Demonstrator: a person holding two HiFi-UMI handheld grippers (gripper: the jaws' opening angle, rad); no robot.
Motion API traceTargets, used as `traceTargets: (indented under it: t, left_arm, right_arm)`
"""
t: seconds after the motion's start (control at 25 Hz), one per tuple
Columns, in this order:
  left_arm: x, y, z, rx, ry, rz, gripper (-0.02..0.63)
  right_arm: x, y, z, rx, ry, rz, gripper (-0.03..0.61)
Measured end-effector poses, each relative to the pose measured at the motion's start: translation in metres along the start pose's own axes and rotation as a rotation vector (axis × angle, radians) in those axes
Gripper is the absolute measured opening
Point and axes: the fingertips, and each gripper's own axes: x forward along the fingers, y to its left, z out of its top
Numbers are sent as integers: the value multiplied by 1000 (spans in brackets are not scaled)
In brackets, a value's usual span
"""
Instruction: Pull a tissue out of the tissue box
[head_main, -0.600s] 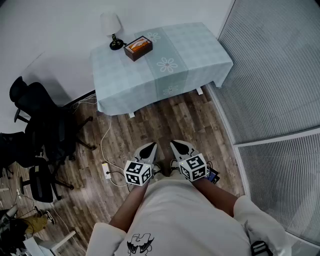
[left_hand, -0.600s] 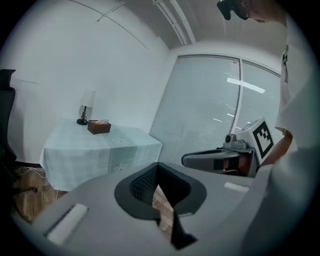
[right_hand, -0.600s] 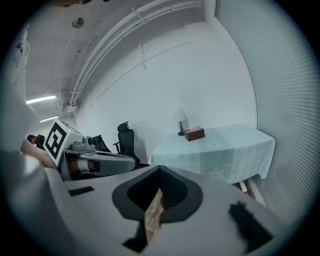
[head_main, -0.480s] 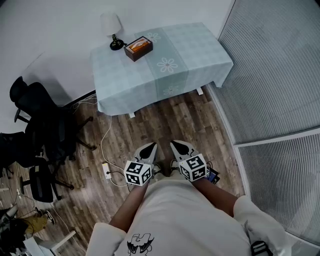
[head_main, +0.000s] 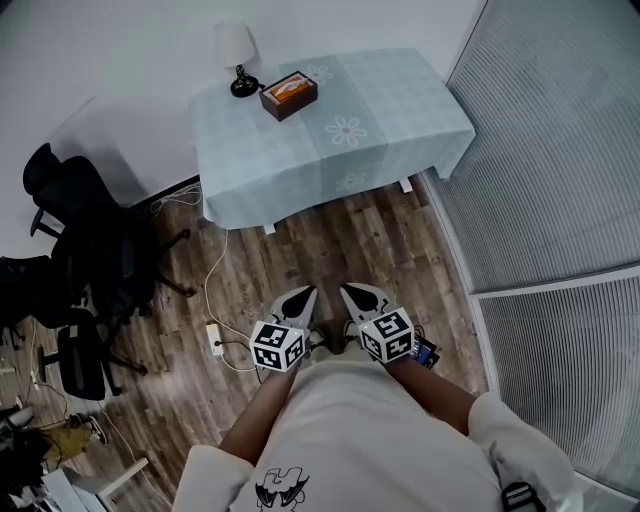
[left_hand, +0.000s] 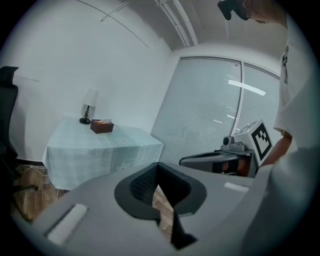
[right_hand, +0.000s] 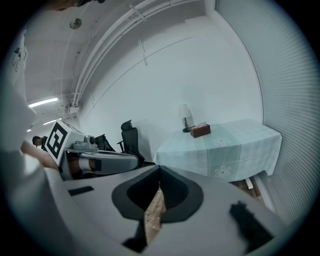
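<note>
A brown tissue box (head_main: 289, 95) with a white tissue sticking out of its top stands on the far left part of a table (head_main: 390, 110) under a pale green cloth. The same tissue box (left_hand: 101, 126) is small and far off in the left gripper view, and the tissue box (right_hand: 200, 130) is just as far in the right gripper view. My left gripper (head_main: 303, 294) and right gripper (head_main: 351, 292) are held close to the person's body, side by side above the wooden floor, well short of the table. Both are shut with nothing between their jaws.
A small lamp (head_main: 238, 55) stands beside the box by the wall. Black office chairs (head_main: 80, 250) crowd the left side. A white cable and power strip (head_main: 213, 340) lie on the floor. A ribbed blind wall (head_main: 560, 170) runs along the right.
The head view has shifted slightly, so the table and box sit a little further right in it. Both grippers have kept still.
</note>
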Motion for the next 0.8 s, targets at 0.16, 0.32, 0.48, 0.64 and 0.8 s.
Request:
traceTargets:
  t: [0.16, 0.32, 0.48, 0.64, 0.8]
  left_arm:
    - [-6, 12, -2, 0, 0, -7, 6]
    - [-12, 27, -2, -4, -4, -16, 6]
    - [-17, 47, 2, -13, -6, -14, 6]
    - [-11, 62, 12, -9, -2, -24, 6]
    - [10, 88, 22, -20, 2, -22, 6]
  right_arm:
    - [14, 10, -1, 11, 3, 0, 12]
    - [32, 20, -3, -4, 15, -28, 12]
    - [47, 14, -2, 43, 21, -72, 12]
    - [60, -2, 9, 45, 16, -105, 12]
    - [86, -25, 23, 54, 3, -119, 12]
